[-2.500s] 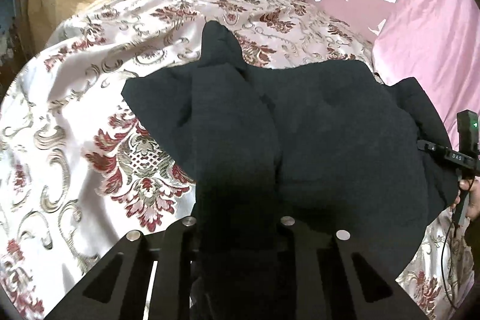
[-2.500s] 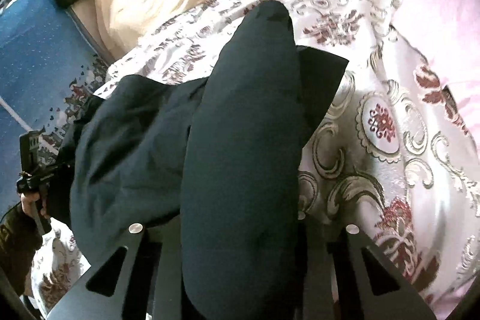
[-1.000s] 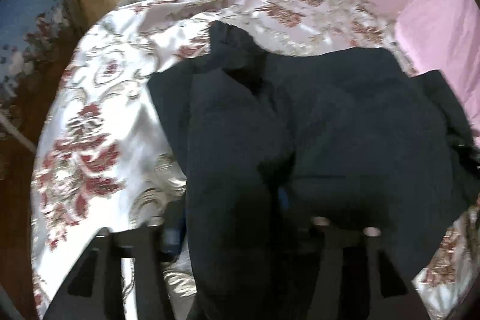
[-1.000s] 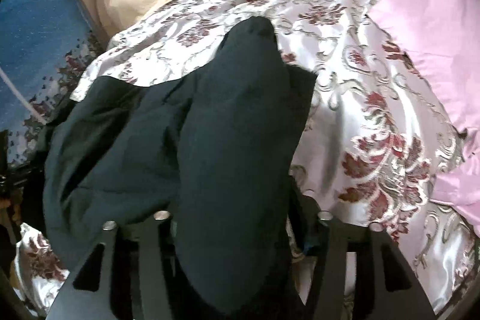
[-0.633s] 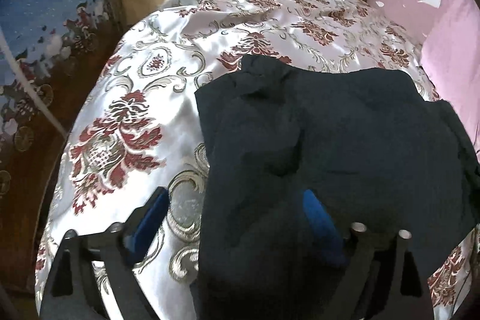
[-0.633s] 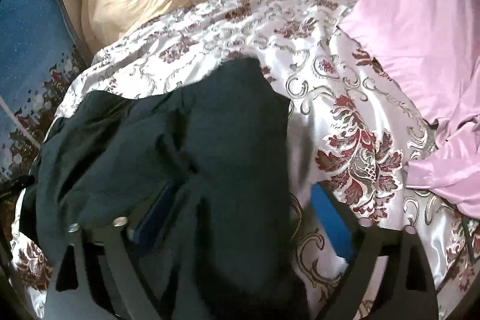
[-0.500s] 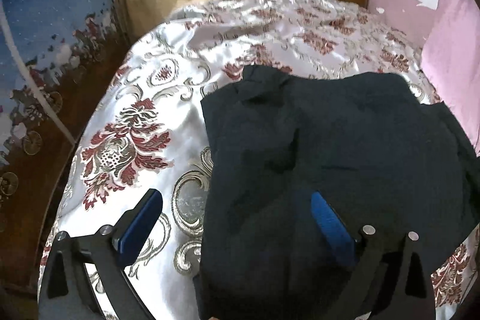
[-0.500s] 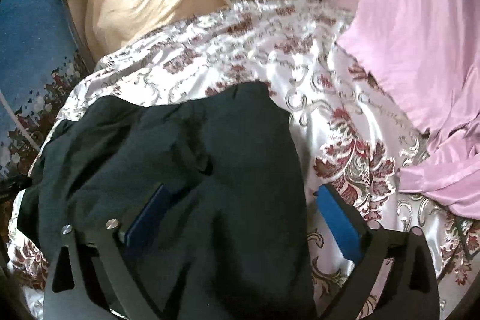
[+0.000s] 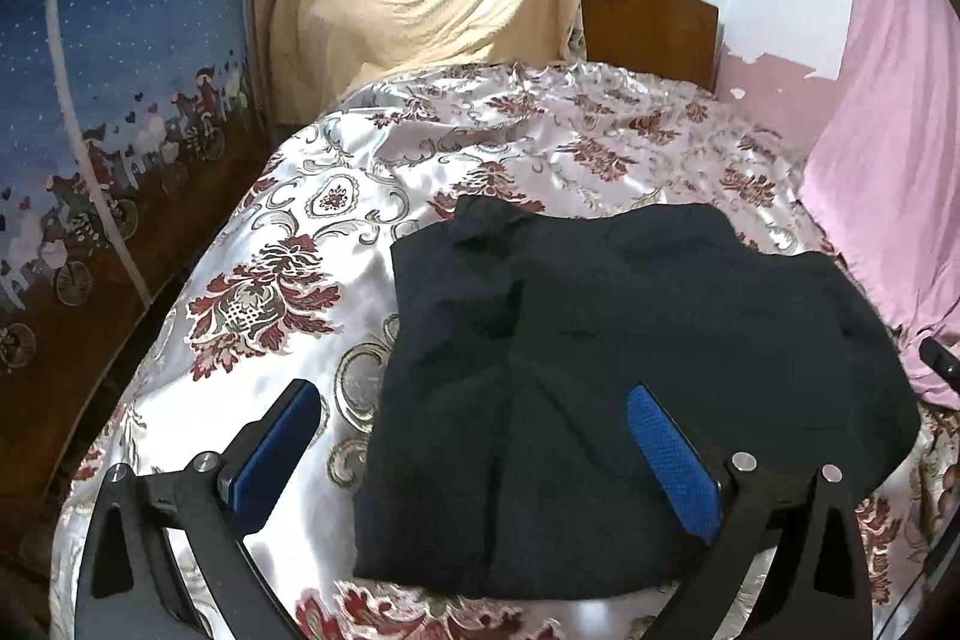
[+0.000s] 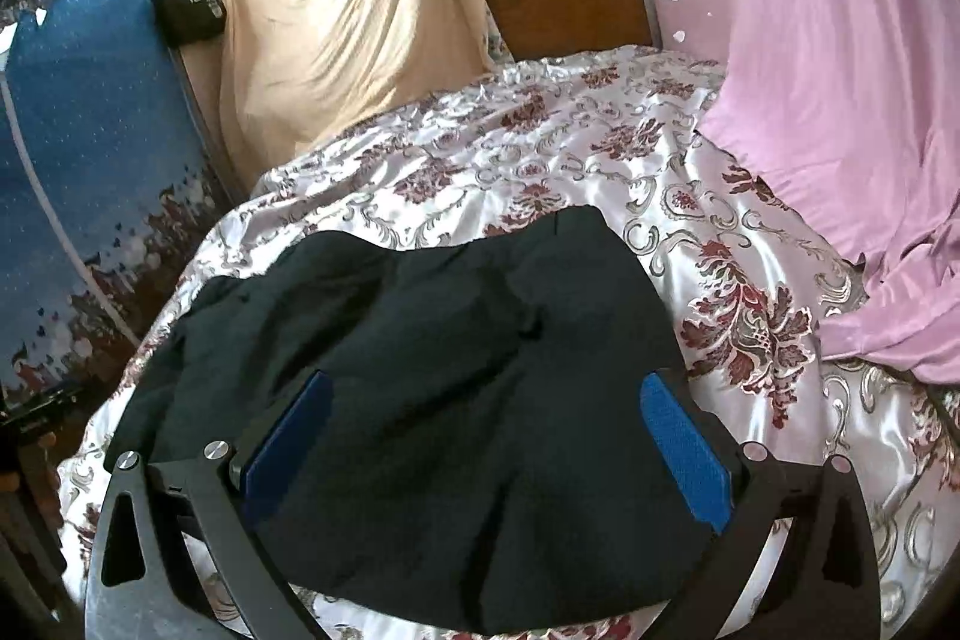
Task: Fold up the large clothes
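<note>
Both my grippers, left [image 9: 474,436] and right [image 10: 486,424], just spread wide, hold nothing. Garment [image 9: 630,370] lies folded on floral bedspread [image 9: 336,244]; tan sheet [image 10: 342,40] and headboard [image 10: 564,1] behind.

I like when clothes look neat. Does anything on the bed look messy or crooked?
A little. The black garment lies folded on the flowery bedspread, but it is lumpy, with creases across the top and one corner poking out at the far edge. The pink cloth also spills onto the bed in a heap. Nothing looks torn.

one dark garment [image 9: 630,340], one floral bedspread [image 9: 288,244], two draped cloths
</note>
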Available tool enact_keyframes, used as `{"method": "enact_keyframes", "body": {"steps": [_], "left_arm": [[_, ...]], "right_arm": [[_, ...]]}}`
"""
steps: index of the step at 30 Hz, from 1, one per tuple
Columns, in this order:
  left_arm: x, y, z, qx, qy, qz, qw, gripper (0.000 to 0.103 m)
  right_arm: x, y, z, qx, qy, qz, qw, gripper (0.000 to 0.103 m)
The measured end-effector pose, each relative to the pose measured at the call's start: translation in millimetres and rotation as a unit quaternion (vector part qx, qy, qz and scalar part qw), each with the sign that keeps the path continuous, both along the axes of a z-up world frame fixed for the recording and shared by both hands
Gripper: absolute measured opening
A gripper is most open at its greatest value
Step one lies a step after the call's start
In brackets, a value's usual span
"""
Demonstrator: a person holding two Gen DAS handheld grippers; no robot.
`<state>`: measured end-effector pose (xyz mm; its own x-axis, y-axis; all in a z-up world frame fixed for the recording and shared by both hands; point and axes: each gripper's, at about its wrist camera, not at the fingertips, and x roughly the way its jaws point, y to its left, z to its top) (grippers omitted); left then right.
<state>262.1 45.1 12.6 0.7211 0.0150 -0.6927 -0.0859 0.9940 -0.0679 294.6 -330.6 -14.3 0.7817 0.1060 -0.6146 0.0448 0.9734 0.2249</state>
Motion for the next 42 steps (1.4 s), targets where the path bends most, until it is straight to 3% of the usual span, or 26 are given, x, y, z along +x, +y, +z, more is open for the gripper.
{"method": "enact_keyframes", "body": {"steps": [12,27,36,42], "left_arm": [[-44.6,-16.9,16.8,0.010,-0.049,-0.004,0.9987,0.103],[-97.7,-35.4,29.1,0.052,-0.108,-0.008,0.9927,0.103],[-127.7,-43.0,27.8,0.048,-0.142,-0.017,0.9886,0.103],[-152.0,-46.2,19.2,0.068,-0.133,-0.019,0.9886,0.103]], "right_arm": [[-55.6,12.6,17.6,-0.021,-0.051,-0.012,0.998,0.102],[-119.7,27.6,26.3,-0.034,-0.100,-0.009,0.994,0.102],[-151.6,46.4,29.2,-0.043,-0.124,-0.013,0.991,0.102],[-177.9,58.9,28.0,-0.054,-0.134,-0.016,0.989,0.102]]}}
